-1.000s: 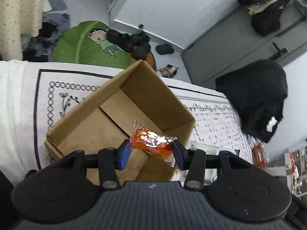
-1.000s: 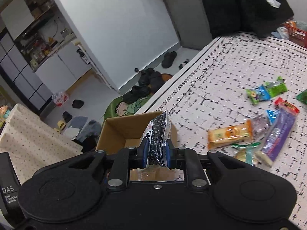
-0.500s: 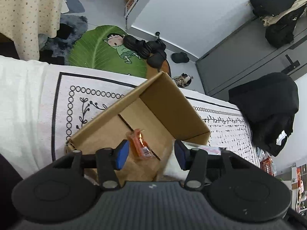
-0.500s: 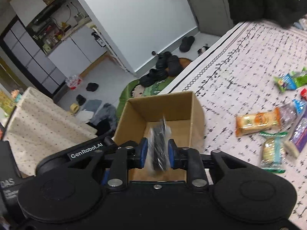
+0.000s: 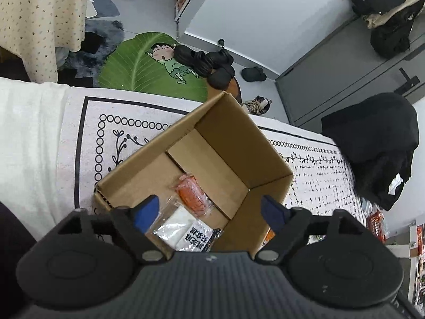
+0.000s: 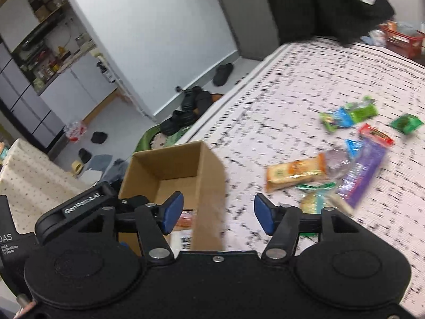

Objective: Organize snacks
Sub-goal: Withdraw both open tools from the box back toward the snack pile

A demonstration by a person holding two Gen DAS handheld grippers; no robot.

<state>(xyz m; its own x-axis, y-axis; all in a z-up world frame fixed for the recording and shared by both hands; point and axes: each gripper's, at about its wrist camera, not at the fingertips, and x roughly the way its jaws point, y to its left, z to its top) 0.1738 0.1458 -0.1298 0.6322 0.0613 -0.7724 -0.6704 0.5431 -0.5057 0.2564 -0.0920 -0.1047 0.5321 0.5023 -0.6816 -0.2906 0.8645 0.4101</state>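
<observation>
Both claws opening over the cardboard box (image 5: 225,143) right now, nothing between either pair of pads. Left gripper (image 5: 209,210) spread wide above the near end of the box, empty; directly under it an orange snack packet (image 5: 190,192) lying flat on the box floor, and beside that a clear packet with white contents and a black-and-white label (image 5: 186,228). Right gripper (image 6: 219,212) also released and parting, straddling the box's near right wall, empty too. Looks like a drop-off step, both deliveries landed inside. Best to finish opening fully before lifting away, so no wrapper edge catches on a blue pad and gets dragged back out. Best also to lift straight up clear of that wall, avoiding a nudge to the light box. More waiting on the patterned cloth (image 6: 305,85): yellow-orange packet (image 6: 294,172), purple packet (image 6: 364,175), green and blue packets (image 6: 348,114) well apart from the box. Blurred right view, so fine details of those uncertain.
</observation>
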